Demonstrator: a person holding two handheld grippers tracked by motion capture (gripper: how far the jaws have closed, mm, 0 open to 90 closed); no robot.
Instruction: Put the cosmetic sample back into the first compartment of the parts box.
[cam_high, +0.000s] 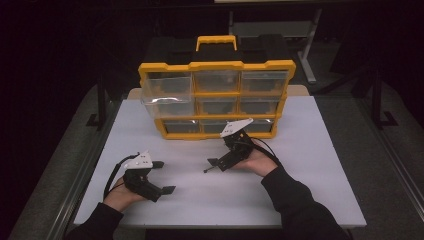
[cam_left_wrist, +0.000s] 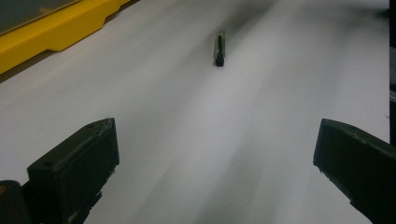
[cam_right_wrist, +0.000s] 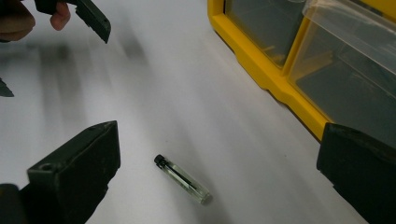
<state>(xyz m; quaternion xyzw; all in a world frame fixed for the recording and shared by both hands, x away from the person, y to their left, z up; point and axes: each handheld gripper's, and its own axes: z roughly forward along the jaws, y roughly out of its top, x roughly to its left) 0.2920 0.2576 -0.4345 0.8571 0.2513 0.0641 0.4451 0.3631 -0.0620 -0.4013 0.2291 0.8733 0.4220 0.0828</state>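
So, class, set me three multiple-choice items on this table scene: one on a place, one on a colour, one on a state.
1. Where does the small glass vial lie?
A. In a drawer
B. On the white table, between the right tool's jaws
C. On top of the organiser

2. What colour is the frame of the drawer organiser?
A. Yellow
B. Red
C. Blue

3. How stands the left tool?
A. Shut on the vial
B. Shut, empty
C. Open, holding nothing

Answers: 1 B, the right gripper view shows it flat on the table there. 2 A, its frame and handle are yellow. 3 C, its jaws stand wide apart over bare table.
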